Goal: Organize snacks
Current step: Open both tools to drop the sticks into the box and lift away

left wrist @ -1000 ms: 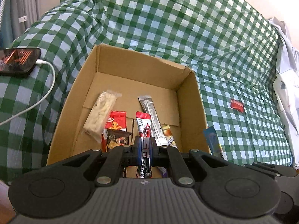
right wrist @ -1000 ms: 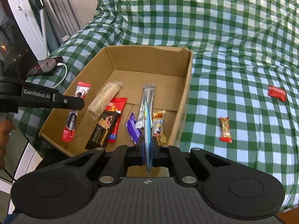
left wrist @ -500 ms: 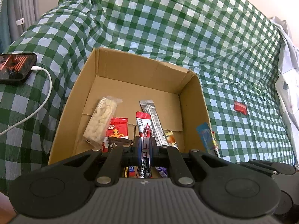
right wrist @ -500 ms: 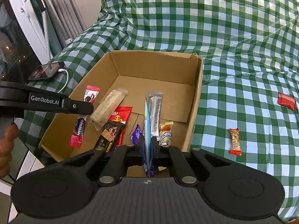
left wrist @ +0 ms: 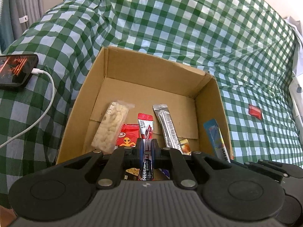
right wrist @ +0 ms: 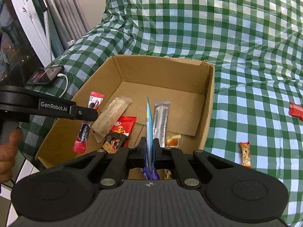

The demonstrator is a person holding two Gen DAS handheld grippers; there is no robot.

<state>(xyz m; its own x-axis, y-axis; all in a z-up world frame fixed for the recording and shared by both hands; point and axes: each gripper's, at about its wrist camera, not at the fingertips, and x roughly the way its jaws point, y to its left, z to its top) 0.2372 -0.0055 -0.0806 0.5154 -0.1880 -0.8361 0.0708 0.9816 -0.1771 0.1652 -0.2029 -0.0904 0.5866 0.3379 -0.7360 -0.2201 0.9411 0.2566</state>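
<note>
the left claw (left wrist: 146, 152) is clamped on a red coffee stick (left wrist: 144, 126), light and floppy, gripped low on its length, long axis toward 12 o'clock above the cardboard box (left wrist: 151, 71). the right claw (right wrist: 149, 152) pinches a thin blue sachet (right wrist: 149, 121) edge-on, tip at 12, over the same box.

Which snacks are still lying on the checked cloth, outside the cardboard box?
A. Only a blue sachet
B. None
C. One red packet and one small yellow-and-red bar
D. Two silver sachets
C: the red packet and the small yellow-and-red bar lie on the checked cloth beside the cardboard box.
</note>
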